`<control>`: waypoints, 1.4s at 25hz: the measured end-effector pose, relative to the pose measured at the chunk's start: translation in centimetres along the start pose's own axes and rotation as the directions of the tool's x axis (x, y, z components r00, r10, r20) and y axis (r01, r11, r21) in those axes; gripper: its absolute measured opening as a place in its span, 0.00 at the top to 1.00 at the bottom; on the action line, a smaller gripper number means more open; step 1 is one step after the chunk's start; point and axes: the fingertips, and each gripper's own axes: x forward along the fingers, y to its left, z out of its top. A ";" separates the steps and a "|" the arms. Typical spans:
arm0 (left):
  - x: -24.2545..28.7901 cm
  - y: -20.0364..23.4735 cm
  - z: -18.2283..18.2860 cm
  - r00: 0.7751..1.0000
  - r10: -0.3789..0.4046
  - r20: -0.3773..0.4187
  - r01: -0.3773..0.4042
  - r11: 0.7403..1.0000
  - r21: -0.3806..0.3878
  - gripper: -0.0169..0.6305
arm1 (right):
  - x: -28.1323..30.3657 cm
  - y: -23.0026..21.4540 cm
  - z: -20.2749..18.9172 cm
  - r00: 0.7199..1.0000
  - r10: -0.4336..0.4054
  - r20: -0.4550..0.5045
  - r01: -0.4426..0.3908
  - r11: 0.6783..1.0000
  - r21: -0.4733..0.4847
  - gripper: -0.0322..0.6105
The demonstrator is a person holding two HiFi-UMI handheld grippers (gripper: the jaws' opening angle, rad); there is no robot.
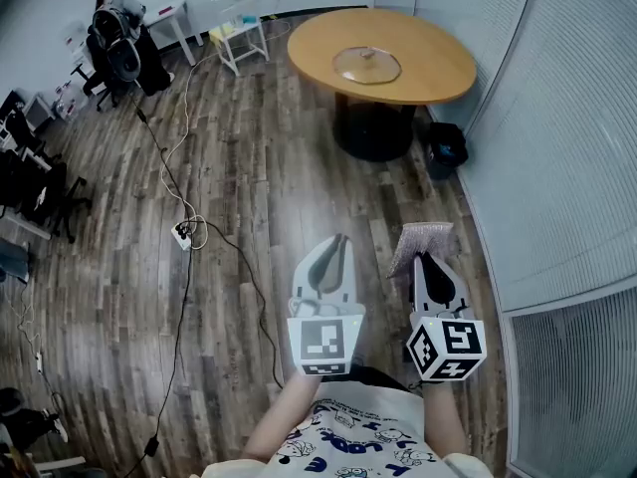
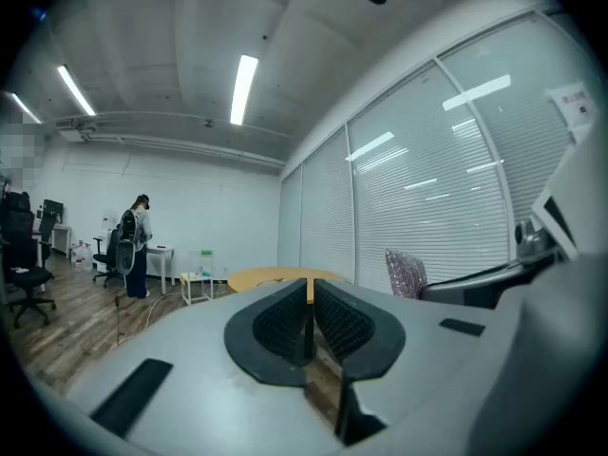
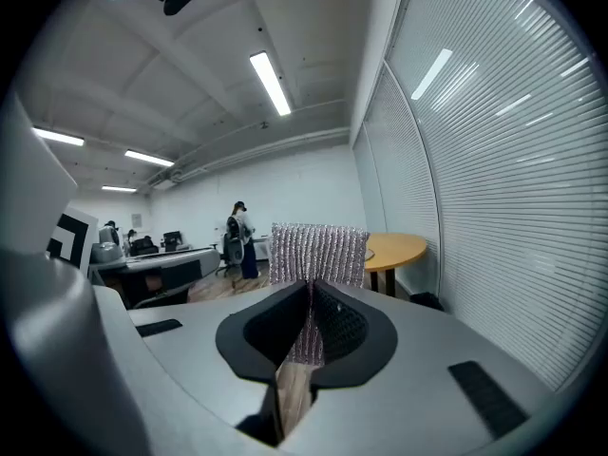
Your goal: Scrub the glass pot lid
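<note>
While the glass pot lid (image 1: pixel 367 65) lies on the counter (image 1: pixel 443 68), well apart from it the fingers of the right gripper (image 1: pixel 426 260) clamp a silvery pad (image 1: pixel 422 237) and those of the left gripper (image 1: pixel 340 243) meet empty.

Held side by side, the left tool (image 1: pixel 336 252) was closed empty; the right tool (image 1: pixel 425 265) pinched a scrub pad (image 1: pixel 422 235).

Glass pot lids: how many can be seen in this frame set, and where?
1. The glass pot lid lies knob up on the round wooden table across the room. Clutter on the far desks is too small to rule out others.
</note>
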 end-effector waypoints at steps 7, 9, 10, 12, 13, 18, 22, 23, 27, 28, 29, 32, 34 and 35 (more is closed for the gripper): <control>0.0 -0.6 -0.1 1.000 0.028 0.004 -0.028 1.000 -0.006 0.93 | -0.2 -0.8 0.1 1.000 0.022 0.005 -0.022 1.000 -0.006 0.89; 0.0 -0.8 -0.2 0.999 0.040 0.004 -0.040 0.999 -0.010 0.93 | -0.2 -1.2 0.0 1.000 0.029 0.002 -0.029 1.000 -0.006 0.89; -0.1 -0.9 -0.2 0.999 0.046 0.003 -0.046 0.999 -0.013 0.93 | -0.3 -1.4 0.0 0.999 0.033 0.000 -0.033 0.999 -0.005 0.89; -0.3 -1.1 -0.3 0.999 0.054 -0.002 -0.054 0.998 -0.015 0.93 | -0.5 -1.6 0.0 0.999 0.039 -0.004 -0.039 0.999 -0.004 0.89; -0.3 -1.1 -0.4 0.998 0.056 -0.005 -0.056 0.998 -0.016 0.93 | -0.5 -1.7 0.0 0.999 0.041 -0.005 -0.041 0.999 -0.004 0.89; 0.1 -1.3 -0.6 0.998 0.059 -0.009 -0.059 0.998 -0.026 0.93 | -0.1 -1.8 0.2 0.999 0.054 0.002 -0.054 0.999 -0.004 0.89; 1.3 -0.9 -0.7 0.998 0.057 -0.007 -0.057 0.998 -0.021 0.93 | 1.1 -2.0 0.0 0.998 0.061 -0.007 -0.061 0.998 -0.005 0.89; 1.7 -0.8 -0.8 0.998 0.055 -0.007 -0.055 0.998 -0.021 0.93 | 1.6 -2.1 0.0 0.998 0.061 -0.010 -0.061 0.998 -0.004 0.89; 4.4 0.1 -1.0 0.999 0.040 -0.012 -0.040 0.999 -0.027 0.93 | 3.8 -2.7 0.4 0.999 0.050 -0.011 -0.050 0.999 -0.002 0.89; 5.2 0.4 -1.0 0.999 0.034 -0.012 -0.034 0.999 -0.028 0.93 | 4.5 -2.9 0.6 0.999 0.046 -0.010 -0.046 0.999 -0.002 0.89; 6.0 0.7 -0.9 1.000 0.028 -0.011 -0.028 0.999 -0.029 0.93 | 5.3 -3.0 0.9 0.999 0.042 -0.009 -0.042 0.999 -0.003 0.89; 8.6 1.6 -0.7 1.000 0.013 -0.009 -0.013 0.999 -0.031 0.93 | 7.8 -3.6 1.6 1.000 0.031 -0.004 -0.031 1.000 -0.004 0.89; 10.4 2.5 -0.6 1.000 0.004 -0.010 -0.005 0.999 -0.033 0.93 | 9.6 -3.8 2.2 1.000 0.022 0.000 -0.022 1.000 -0.001 0.89; 11.4 3.1 -0.4 1.000 0.000 -0.011 0.000 0.999 -0.034 0.93 | 10.5 -3.9 2.5 1.000 0.017 0.001 -0.017 1.000 0.000 0.89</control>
